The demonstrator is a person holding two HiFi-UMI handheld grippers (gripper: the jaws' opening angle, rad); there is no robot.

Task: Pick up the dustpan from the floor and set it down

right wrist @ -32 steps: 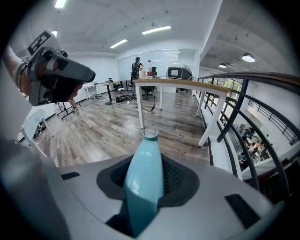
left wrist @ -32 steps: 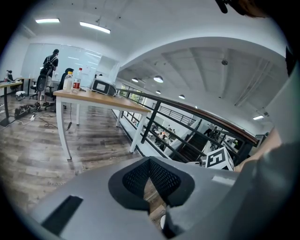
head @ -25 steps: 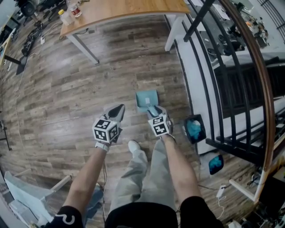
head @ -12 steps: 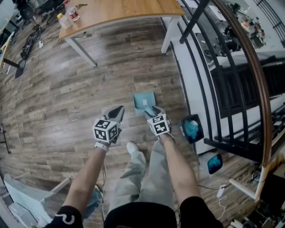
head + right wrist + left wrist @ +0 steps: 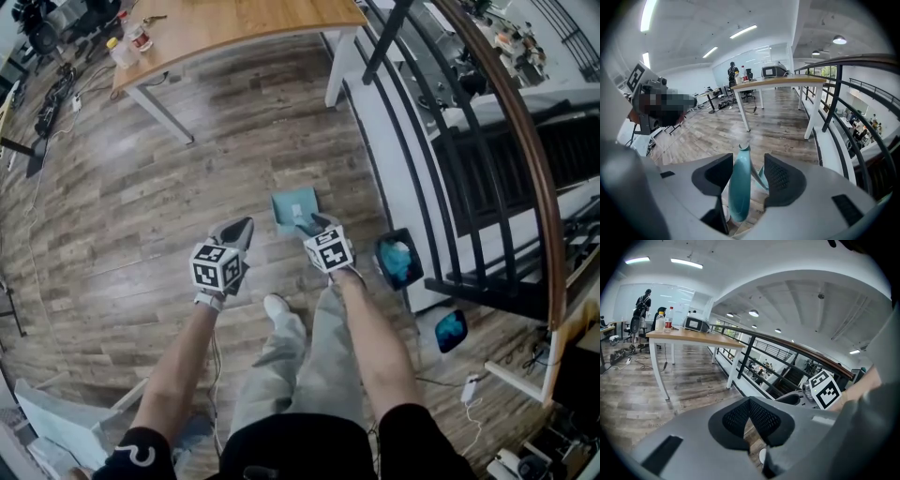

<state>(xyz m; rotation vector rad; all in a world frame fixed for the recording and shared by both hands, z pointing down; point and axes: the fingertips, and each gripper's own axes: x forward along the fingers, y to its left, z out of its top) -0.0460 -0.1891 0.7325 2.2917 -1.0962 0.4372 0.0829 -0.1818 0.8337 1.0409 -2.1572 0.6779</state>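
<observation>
brightness: bright, even indoor light in all views
source: ceiling strip lights (image 5: 686,262), round downlights (image 5: 755,313)
glare: pale sheen on wood floor (image 5: 117,150) near worktop (image 5: 244,23)
shadows: soft, weak, no hard edges
distortion: heavy fisheye; railing (image 5: 525,141) bows; black vignette rings both gripper views
focus: nearest foreground soft in gripper views, room behind fairly sharp

You are spreading the jaws of your right gripper (image 5: 313,227) wider. The handle (image 5: 739,185) of the teal dustpan (image 5: 292,208) is standing between them, close against the left-hand pad and clear of the other. In the head view that gripper is edging up and leftward near the centre, and the wooden table (image 5: 234,23) is sliding toward the upper left.
</observation>
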